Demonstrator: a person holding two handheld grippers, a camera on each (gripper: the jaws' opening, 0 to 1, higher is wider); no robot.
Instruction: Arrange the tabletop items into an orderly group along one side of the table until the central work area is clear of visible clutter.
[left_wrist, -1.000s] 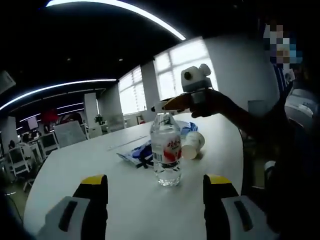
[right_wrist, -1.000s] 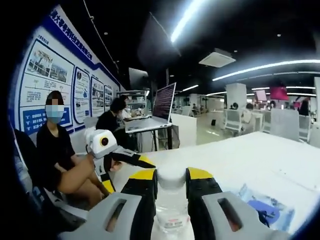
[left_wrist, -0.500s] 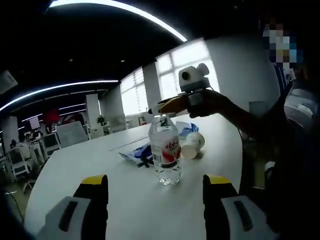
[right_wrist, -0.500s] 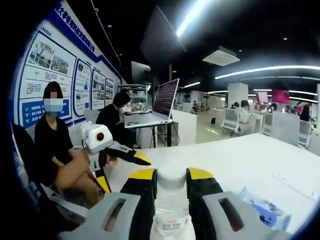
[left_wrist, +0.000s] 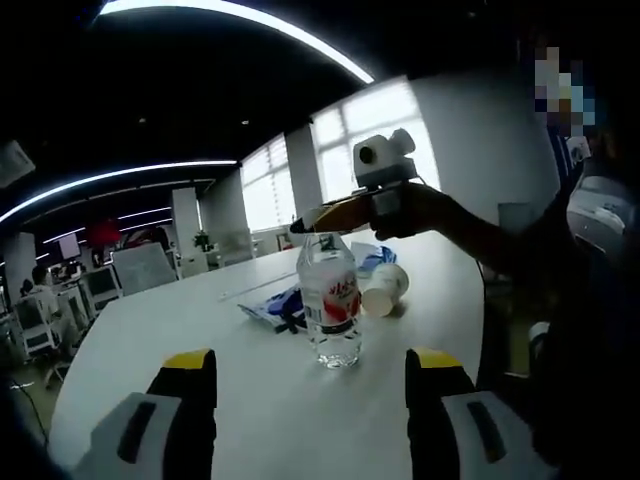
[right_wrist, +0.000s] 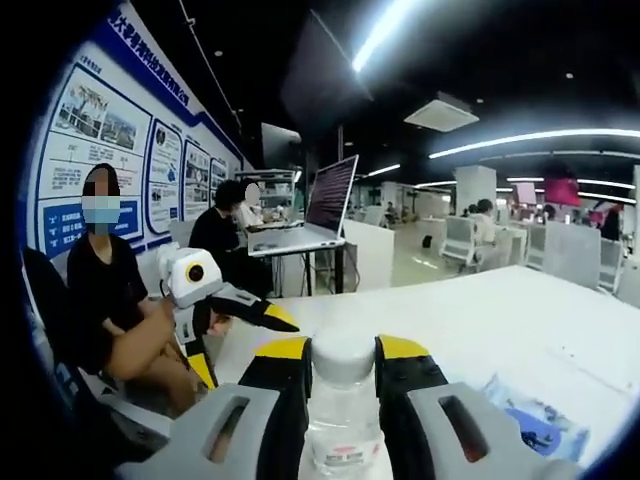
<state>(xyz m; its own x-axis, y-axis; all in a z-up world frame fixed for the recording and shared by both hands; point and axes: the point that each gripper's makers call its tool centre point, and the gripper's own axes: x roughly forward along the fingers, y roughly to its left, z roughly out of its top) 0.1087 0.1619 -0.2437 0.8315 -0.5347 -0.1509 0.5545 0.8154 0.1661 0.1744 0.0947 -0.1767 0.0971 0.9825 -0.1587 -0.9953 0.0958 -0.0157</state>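
A clear water bottle (left_wrist: 331, 310) w/ a red label is seen upright on the white tabletop (left_wrist: 200, 330), roughly centred in the left gripper view. Its white cap (right_wrist: 341, 355) is clamped by the right gripper (right_wrist: 341, 352): in the right gripper view the yellow-tipped jaws are closed against both sides of the cap, w/ the bottle body hanging below between them. In the left gripper view that same gripper is seen from the side, reaching in from the right over the bottle top, held by a hand (left_wrist: 420, 207).

The left gripper (left_wrist: 310, 362) is held wide open w/ nothing between its jaws; the bottle stands ahead of it, well apart, approx. midway between the two jaw tips as viewed. In the right gripper view the left gripper is seen off to the left of the bottle, apart from it.

Just behind the bottle a paper cup (left_wrist: 384, 287) lies on its side, open end toward the camera. Next to it a blue-and-clear plastic bag (left_wrist: 275, 305) lies flat on the tabletop; its contents can't be made out, possibly a dark item. The bag (right_wrist: 535, 418) is also seen at lower right in the right gripper view, beside the bottle.
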